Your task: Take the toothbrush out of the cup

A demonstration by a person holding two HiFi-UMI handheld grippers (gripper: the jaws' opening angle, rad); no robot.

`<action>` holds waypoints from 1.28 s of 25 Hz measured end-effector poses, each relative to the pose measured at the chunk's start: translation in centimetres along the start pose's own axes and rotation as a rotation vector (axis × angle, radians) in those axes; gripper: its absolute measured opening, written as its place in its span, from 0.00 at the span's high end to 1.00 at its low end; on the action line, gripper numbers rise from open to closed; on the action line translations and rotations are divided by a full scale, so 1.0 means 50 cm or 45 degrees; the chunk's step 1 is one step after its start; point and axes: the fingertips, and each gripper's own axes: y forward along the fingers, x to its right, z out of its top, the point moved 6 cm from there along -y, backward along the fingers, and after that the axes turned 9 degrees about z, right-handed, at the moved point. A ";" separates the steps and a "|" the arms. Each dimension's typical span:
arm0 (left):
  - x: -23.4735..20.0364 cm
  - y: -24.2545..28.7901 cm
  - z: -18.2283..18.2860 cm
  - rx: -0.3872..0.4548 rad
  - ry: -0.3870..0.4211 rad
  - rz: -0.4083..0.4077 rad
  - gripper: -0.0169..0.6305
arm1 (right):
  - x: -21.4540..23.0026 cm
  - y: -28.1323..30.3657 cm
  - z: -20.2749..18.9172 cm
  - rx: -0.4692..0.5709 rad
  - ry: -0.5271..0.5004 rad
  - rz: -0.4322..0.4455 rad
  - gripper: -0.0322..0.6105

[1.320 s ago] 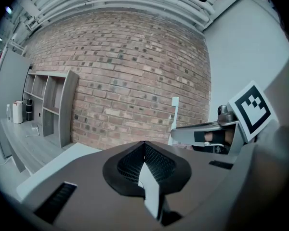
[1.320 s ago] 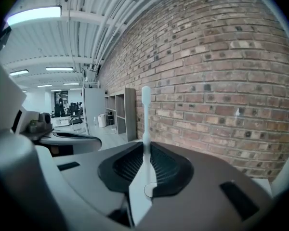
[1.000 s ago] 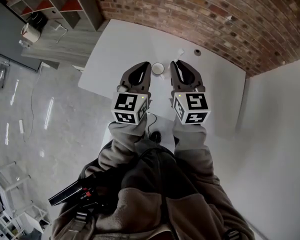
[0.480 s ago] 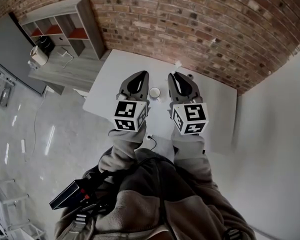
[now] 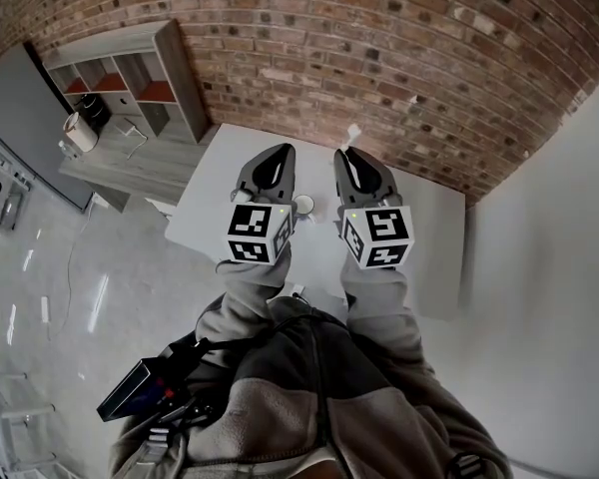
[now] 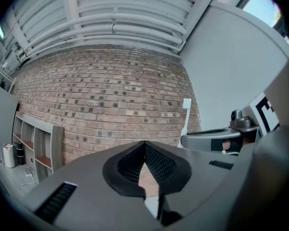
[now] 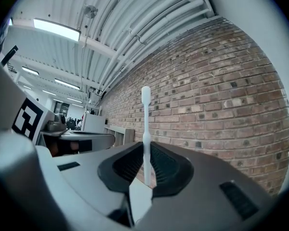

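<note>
Nearest, the left gripper [image 5: 279, 152] has its jaws pressed together on nothing. Beside it, the right gripper [image 5: 347, 154] is clamped on the toothbrush [image 7: 145, 124], which stands upright from the jaws, head uppermost. Lower down, between the two grippers, the cup [image 5: 304, 205] sits on the table [image 5: 434, 238], apart from the toothbrush. Beyond the table is the wall [image 5: 399, 58]. The lift out of the cup looks done, and I judge the step in hand to be carrying the toothbrush clear. The next move calls for a bare spot on the table, a gentle lowering, then parting the right jaws.
</note>
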 end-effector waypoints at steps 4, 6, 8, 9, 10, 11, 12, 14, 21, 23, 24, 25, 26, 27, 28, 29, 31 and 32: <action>-0.004 0.005 0.006 0.010 0.003 0.005 0.97 | 0.007 0.005 0.010 0.014 -0.011 -0.003 0.88; -0.004 0.007 0.009 0.015 0.007 0.008 0.97 | 0.009 0.007 0.013 0.022 -0.014 -0.002 0.87; -0.006 0.009 0.012 0.021 0.012 0.010 0.97 | 0.011 0.010 0.015 0.027 -0.018 -0.001 0.87; -0.006 0.011 0.012 0.023 0.014 0.011 0.97 | 0.011 0.012 0.016 0.029 -0.020 -0.001 0.88; -0.007 0.013 0.013 0.024 0.015 0.011 0.97 | 0.012 0.014 0.016 0.030 -0.022 0.000 0.88; -0.009 0.014 0.012 0.024 0.016 0.012 0.97 | 0.012 0.016 0.016 0.030 -0.023 0.001 0.88; -0.010 0.015 0.012 0.024 0.016 0.014 0.97 | 0.012 0.018 0.015 0.029 -0.024 0.002 0.87; -0.013 0.016 0.011 0.023 0.017 0.018 0.97 | 0.014 0.021 0.014 0.027 -0.025 0.000 0.88; -0.017 0.022 0.011 0.026 0.019 0.030 0.97 | 0.019 0.026 0.018 0.036 -0.050 -0.021 0.88; -0.016 0.022 0.011 0.026 0.017 0.031 0.97 | 0.019 0.026 0.016 0.030 -0.048 -0.019 0.88; -0.016 0.022 0.011 0.025 0.017 0.031 0.97 | 0.019 0.026 0.015 0.027 -0.049 -0.020 0.88; -0.016 0.022 0.010 0.025 0.017 0.031 0.97 | 0.019 0.025 0.015 0.025 -0.051 -0.022 0.88; -0.015 0.023 0.011 0.024 0.017 0.030 0.97 | 0.020 0.025 0.015 0.023 -0.052 -0.023 0.88; -0.014 0.025 0.011 0.023 0.017 0.030 0.97 | 0.021 0.025 0.015 0.023 -0.052 -0.024 0.88; -0.013 0.027 0.011 0.021 0.017 0.029 0.97 | 0.023 0.024 0.015 0.022 -0.051 -0.025 0.88; -0.012 0.029 0.010 0.018 0.018 0.029 0.97 | 0.026 0.024 0.014 0.021 -0.049 -0.026 0.88; -0.010 0.032 0.007 0.009 0.018 0.030 0.97 | 0.030 0.023 0.010 0.017 -0.042 -0.026 0.88; -0.009 0.032 0.005 0.004 0.018 0.029 0.97 | 0.031 0.023 0.006 0.014 -0.037 -0.025 0.88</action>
